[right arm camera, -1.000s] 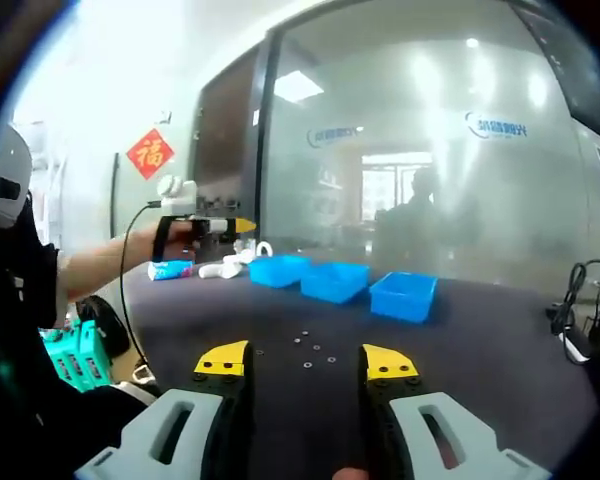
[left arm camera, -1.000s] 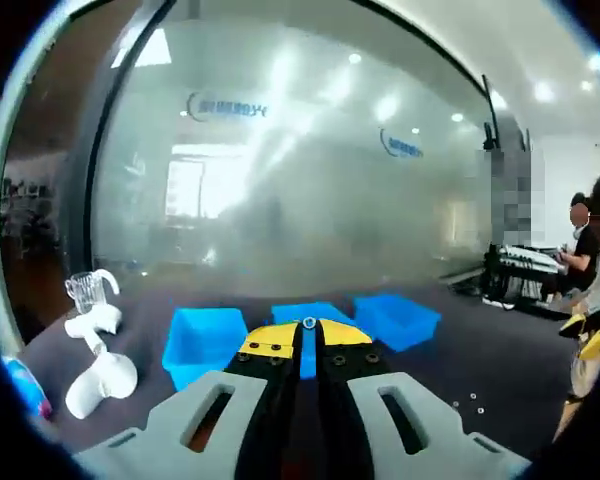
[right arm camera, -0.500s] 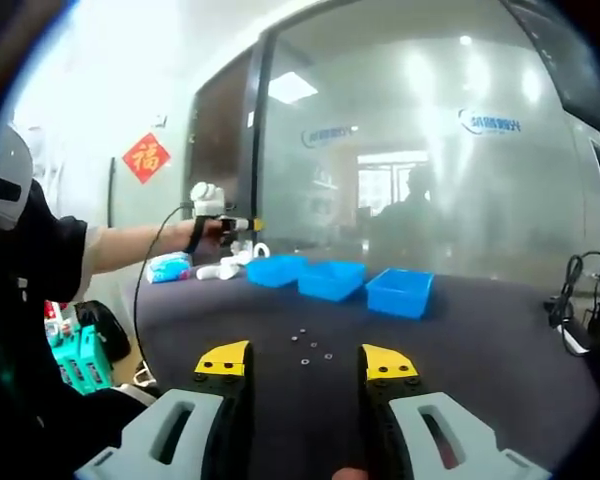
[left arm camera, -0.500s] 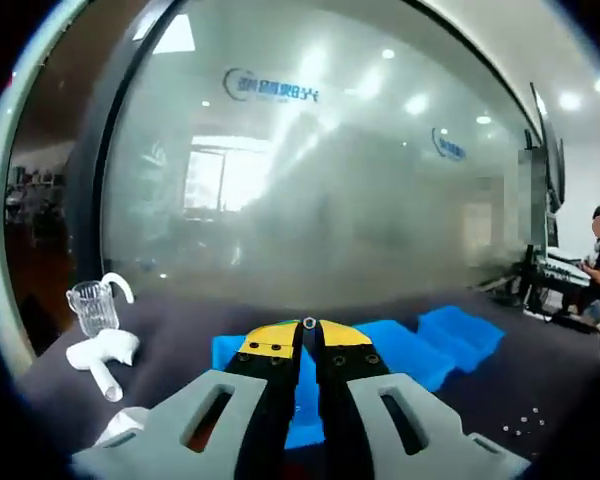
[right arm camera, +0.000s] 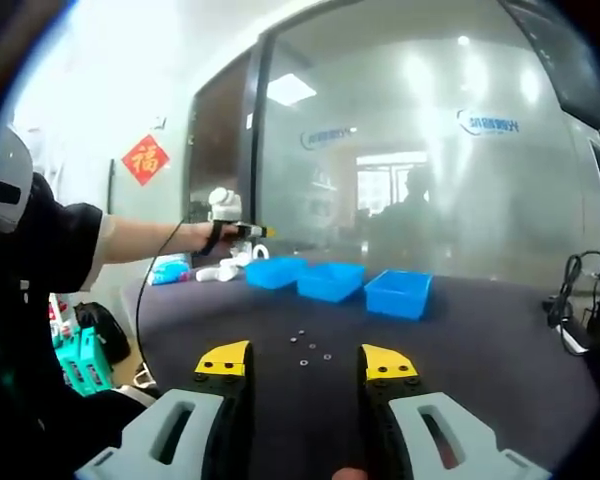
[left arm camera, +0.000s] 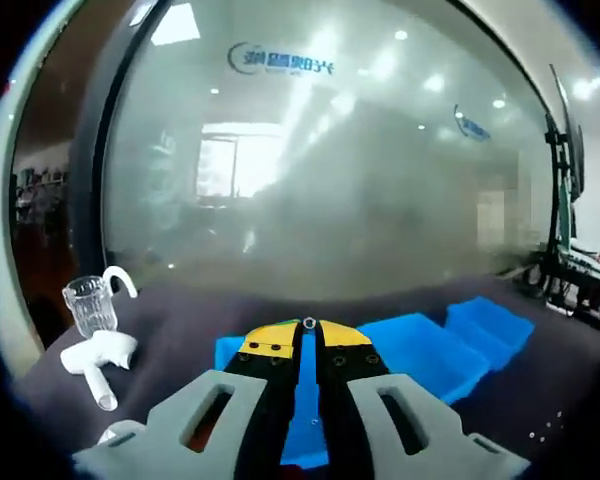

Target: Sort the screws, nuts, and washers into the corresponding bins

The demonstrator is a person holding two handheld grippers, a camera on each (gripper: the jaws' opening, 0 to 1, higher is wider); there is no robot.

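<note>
My left gripper (left arm camera: 309,326) is shut, its yellow-tipped jaws pinching a small round metal part (left arm camera: 309,322); nut or washer, I cannot tell. Right under it lies the nearest of three blue bins (left arm camera: 232,352), with a second (left arm camera: 420,350) and a third (left arm camera: 492,324) to the right. In the right gripper view a person's hand holds that left gripper (right arm camera: 242,231) in the air above the leftmost blue bin (right arm camera: 276,270). My right gripper (right arm camera: 306,362) stands open and holds nothing. A little beyond its tips, several small loose parts (right arm camera: 306,345) lie on the dark table.
A glass cup (left arm camera: 88,303) and white plastic pieces (left arm camera: 98,355) sit left of the bins. The middle bin (right arm camera: 330,281) and right bin (right arm camera: 401,293) line the table's far side before a frosted glass wall. A person's arm (right arm camera: 130,240) reaches in from the left.
The left gripper has travelled over to the bins with the small part still pinched; the bins now sit closer and lower in its view. The right gripper has stayed put.
</note>
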